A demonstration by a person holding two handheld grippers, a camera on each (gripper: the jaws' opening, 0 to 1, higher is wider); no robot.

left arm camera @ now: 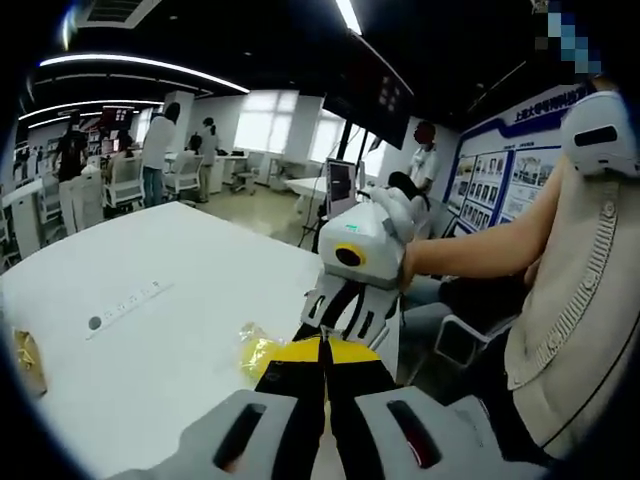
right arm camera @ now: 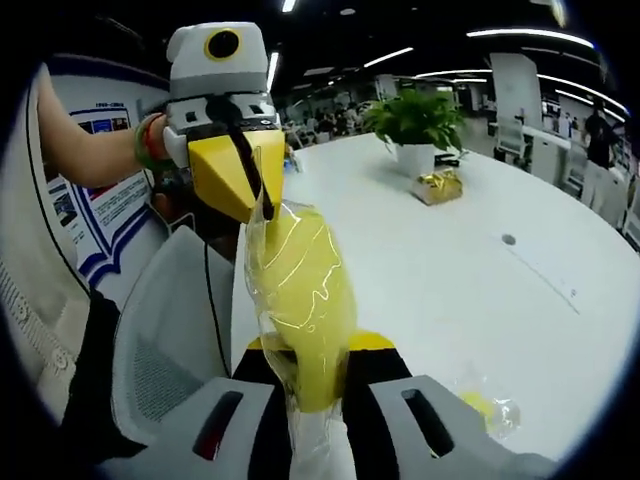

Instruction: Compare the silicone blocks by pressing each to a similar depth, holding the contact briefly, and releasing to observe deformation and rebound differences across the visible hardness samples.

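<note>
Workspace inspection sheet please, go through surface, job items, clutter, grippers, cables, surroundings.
Surface: white table, mostly bare.
Job's things: yellow block in a clear bag, held up between both grippers; second bagged yellow block lying on the table.
Clutter: potted plant, gold packet.
Grippers: right gripper and left gripper both shut on the bag.
Cables: nothing seen.
Surroundings: open office, people standing, wall posters.

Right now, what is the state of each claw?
Left claw: shut on the top edge of the yellow block's clear wrapper.
Right claw: shut on the wrapped yellow block.
</note>
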